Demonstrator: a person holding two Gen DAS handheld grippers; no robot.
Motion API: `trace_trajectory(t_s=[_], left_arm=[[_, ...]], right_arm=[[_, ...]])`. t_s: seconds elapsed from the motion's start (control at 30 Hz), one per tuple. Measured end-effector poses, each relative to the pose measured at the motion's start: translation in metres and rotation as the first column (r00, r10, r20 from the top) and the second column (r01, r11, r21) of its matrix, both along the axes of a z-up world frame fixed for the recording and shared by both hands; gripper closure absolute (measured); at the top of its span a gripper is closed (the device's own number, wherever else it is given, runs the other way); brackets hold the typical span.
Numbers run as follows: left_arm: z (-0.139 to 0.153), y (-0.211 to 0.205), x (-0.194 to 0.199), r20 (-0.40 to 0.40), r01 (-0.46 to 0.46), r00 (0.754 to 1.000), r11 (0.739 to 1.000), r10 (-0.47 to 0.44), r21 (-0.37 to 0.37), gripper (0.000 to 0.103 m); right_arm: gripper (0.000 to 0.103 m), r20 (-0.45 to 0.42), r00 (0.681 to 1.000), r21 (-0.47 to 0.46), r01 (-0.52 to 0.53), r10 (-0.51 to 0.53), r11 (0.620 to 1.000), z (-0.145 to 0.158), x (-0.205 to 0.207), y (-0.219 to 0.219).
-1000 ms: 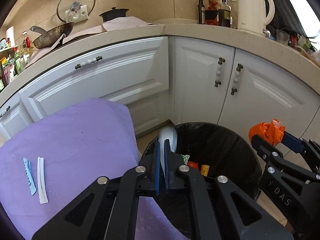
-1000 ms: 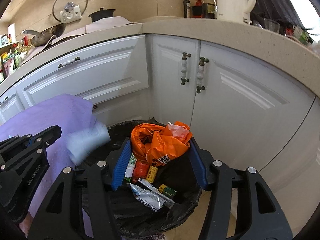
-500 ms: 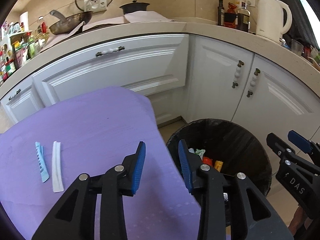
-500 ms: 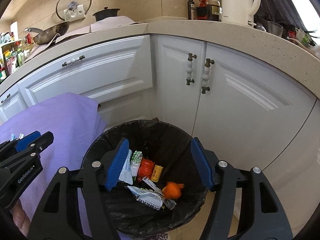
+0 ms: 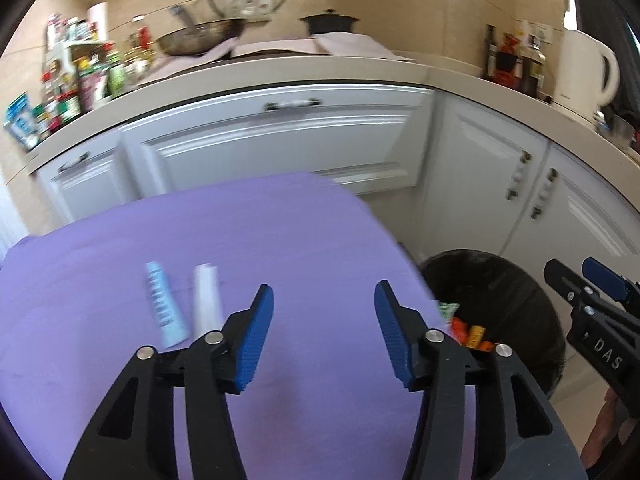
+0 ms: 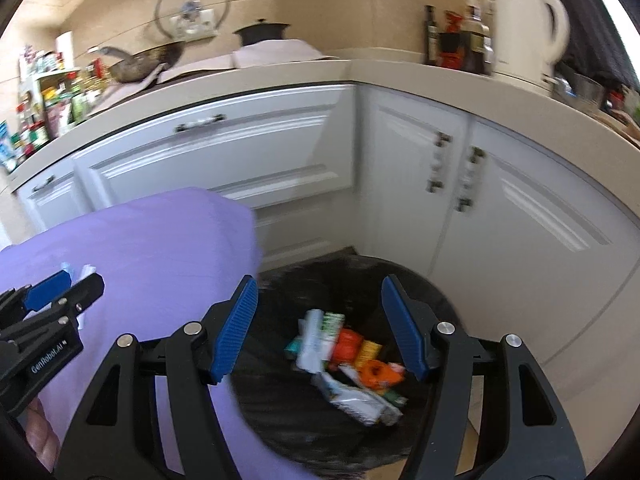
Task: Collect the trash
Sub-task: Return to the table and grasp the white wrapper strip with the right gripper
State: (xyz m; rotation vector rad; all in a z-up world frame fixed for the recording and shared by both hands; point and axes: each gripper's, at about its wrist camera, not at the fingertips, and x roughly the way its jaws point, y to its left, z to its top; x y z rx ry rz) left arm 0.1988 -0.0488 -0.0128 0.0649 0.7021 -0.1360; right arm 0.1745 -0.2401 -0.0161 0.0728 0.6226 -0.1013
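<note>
Left gripper (image 5: 324, 332): jaws wide, nothing between the blue pads, just been opening further; held above the purple cloth (image 5: 240, 248), tilted down toward it, probably to be ready for the next piece. Right gripper (image 6: 320, 328): jaws wide too, opened a little further at first and then steady, empty, hanging over the mouth of the black bin (image 6: 436, 304), as suits a drop straight into it. Ahead of the left jaws and slightly to their left, near the left edge of the cloth: a pale blue wrapper (image 5: 164, 304) and a white strip (image 5: 206, 300), lying side by side, close but seemingly not touching, both apart from the pads. Judged as the trash not yet collected. Past the right edge of the cloth, on the floor by the white cabinets (image 6: 280, 148): the bin, lined with a black bag, with a heap of wrappers (image 6: 344, 356) at its bottom, among them an orange crumpled piece (image 6: 380, 374). Placed close to the cloth, likely so that the carry is short. Picture blurred, so finer detail not readable.
</note>
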Motion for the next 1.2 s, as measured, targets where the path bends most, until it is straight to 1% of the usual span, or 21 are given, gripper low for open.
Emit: trace_trajectory(t_s=[0.03, 0.1, 0.2, 0.3, 0.4, 0.57, 0.6, 0.63, 0.73, 0.8, 0.87, 0.9, 0.97, 1.0, 1.03, 1.07, 1.13, 1.2], left_arm=[[0.0, 0.009, -0.001, -0.002, -0.016, 1.0, 1.0, 0.016, 0.002, 0.049], [-0.001, 0.031, -0.004, -0.006, -0.064, 0.998, 0.998, 0.064, 0.015, 0.044], [-0.003, 0.063, -0.009, -0.012, -0.128, 0.992, 0.992, 0.128, 0.019, 0.041], [-0.006, 0.096, -0.011, -0.018, -0.199, 0.98, 0.979, 0.2, 0.035, 0.039], [-0.006, 0.129, -0.015, -0.019, -0.267, 0.963, 0.963, 0.268, 0.048, 0.038], [-0.009, 0.177, -0.019, -0.026, -0.357, 0.933, 0.932, 0.359, 0.055, 0.037], [-0.01, 0.184, -0.02, -0.028, -0.371, 0.927, 0.927, 0.373, 0.056, 0.037], [-0.011, 0.191, -0.021, -0.031, -0.383, 0.922, 0.922, 0.385, 0.057, 0.037], [-0.016, 0.209, -0.023, -0.04, -0.418, 0.906, 0.906, 0.421, 0.068, 0.037], [-0.018, 0.217, -0.024, -0.051, -0.428, 0.901, 0.902, 0.431, 0.064, 0.037], [-0.02, 0.222, -0.024, -0.055, -0.434, 0.898, 0.899, 0.437, 0.058, 0.036], [-0.021, 0.223, -0.023, -0.059, -0.434, 0.898, 0.899, 0.436, 0.057, 0.036], [-0.023, 0.222, -0.022, -0.065, -0.428, 0.9, 0.902, 0.431, 0.054, 0.036], [-0.023, 0.221, -0.022, -0.068, -0.424, 0.902, 0.904, 0.427, 0.051, 0.035], [-0.024, 0.218, -0.021, -0.073, -0.416, 0.905, 0.908, 0.419, 0.047, 0.035], [-0.024, 0.215, -0.02, -0.076, -0.409, 0.908, 0.911, 0.412, 0.044, 0.035], [-0.025, 0.209, -0.017, -0.079, -0.396, 0.914, 0.917, 0.398, 0.04, 0.035], [-0.025, 0.202, -0.014, -0.086, -0.381, 0.92, 0.924, 0.382, 0.031, 0.034]], right_arm=[[0.04, -0.001, 1.0, 0.0, -0.027, 0.027, 1.0, 0.001, 0.003, 0.012], [0.04, -0.006, 0.997, 0.006, -0.074, 0.074, 0.997, 0.002, 0.008, 0.033], [0.04, -0.018, 0.986, 0.019, -0.167, 0.167, 0.986, 0.003, 0.018, 0.076], [0.04, -0.035, 0.971, 0.017, -0.237, 0.237, 0.971, 0.0, 0.025, 0.112], [0.04, -0.07, 0.947, 0.027, -0.311, 0.312, 0.95, -0.007, 0.035, 0.153], [0.041, -0.122, 0.923, 0.02, -0.365, 0.365, 0.931, -0.019, 0.05, 0.198], [0.043, -0.139, 0.918, 0.018, -0.372, 0.371, 0.928, -0.023, 0.055, 0.206], [0.047, -0.156, 0.914, 0.019, -0.378, 0.376, 0.926, -0.026, 0.059, 0.212], [0.049, -0.2, 0.903, 0.012, -0.386, 0.38, 0.923, -0.036, 0.066, 0.225], [0.05, -0.231, 0.898, 0.004, -0.384, 0.375, 0.923, -0.043, 0.071, 0.23], [0.056, -0.259, 0.89, 0.009, -0.386, 0.375, 0.923, -0.05, 0.073, 0.232], [0.06, -0.271, 0.886, 0.011, -0.387, 0.376, 0.922, -0.053, 0.074, 0.232], [0.062, -0.272, 0.887, 0.001, -0.388, 0.373, 0.922, -0.055, 0.073, 0.232], [0.067, -0.273, 0.887, -0.005, -0.388, 0.372, 0.922, -0.055, 0.072, 0.232], [0.076, -0.273, 0.886, -0.006, -0.39, 0.373, 0.921, -0.054, 0.072, 0.231], [0.082, -0.273, 0.886, -0.008, -0.391, 0.374, 0.92, -0.054, 0.072, 0.23], [0.083, -0.271, 0.886, -0.004, -0.393, 0.377, 0.92, -0.053, 0.071, 0.226], [0.084, -0.26, 0.892, -0.004, -0.383, 0.369, 0.924, -0.052, 0.071, 0.22]])
